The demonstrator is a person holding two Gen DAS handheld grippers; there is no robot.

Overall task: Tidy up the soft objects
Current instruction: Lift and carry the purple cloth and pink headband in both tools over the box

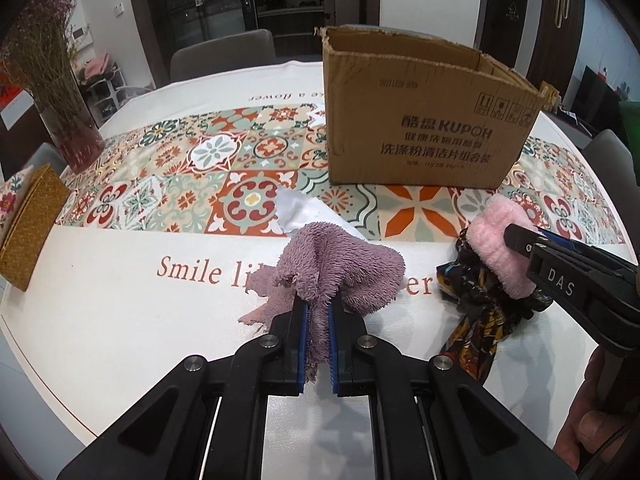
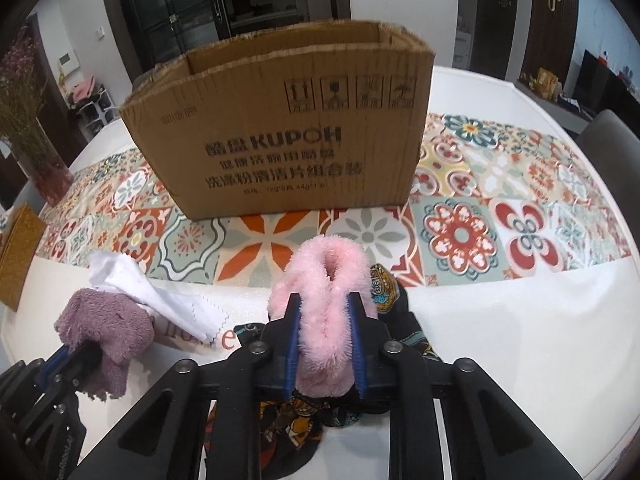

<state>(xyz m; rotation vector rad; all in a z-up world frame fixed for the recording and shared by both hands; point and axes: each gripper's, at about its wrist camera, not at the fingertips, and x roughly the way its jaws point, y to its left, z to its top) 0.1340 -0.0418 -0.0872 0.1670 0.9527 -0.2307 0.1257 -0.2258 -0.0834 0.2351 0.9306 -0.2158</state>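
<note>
Both tongs loaded for the box drop. Left gripper pinched tight on purple towel, bunched up. Right gripper clamped on pink fluffy cloth, over patterned scarf. White cloth left on table.

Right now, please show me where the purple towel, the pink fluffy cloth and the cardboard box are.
purple towel [image 1: 340, 264]: left wrist view, on its bunched upper part.
pink fluffy cloth [image 2: 326, 304]: right wrist view, on its middle fold.
cardboard box [image 2: 280, 140]: right wrist view, on its printed front wall.
</note>
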